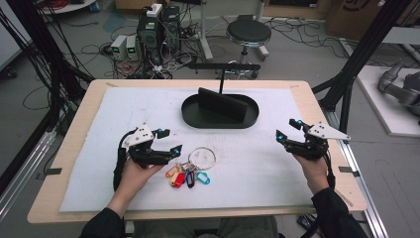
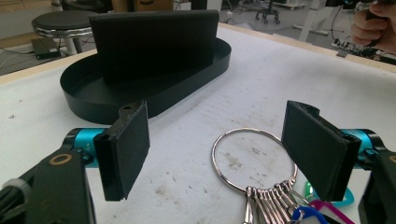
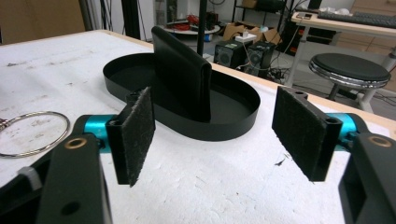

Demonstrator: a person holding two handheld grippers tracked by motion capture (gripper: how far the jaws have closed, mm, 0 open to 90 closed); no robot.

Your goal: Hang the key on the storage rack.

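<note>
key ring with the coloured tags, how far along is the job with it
Nothing looks done: the large metal key ring with coloured plastic tags lies flat on the white table cover, outside the black oval tray. In hand: the left gripper, jaws open and empty, sits right beside the ring. The right gripper waits open, apart. Left: gripping, lifting and placing it.

No legible text, labels, brands or numbers anywhere in views
</note>
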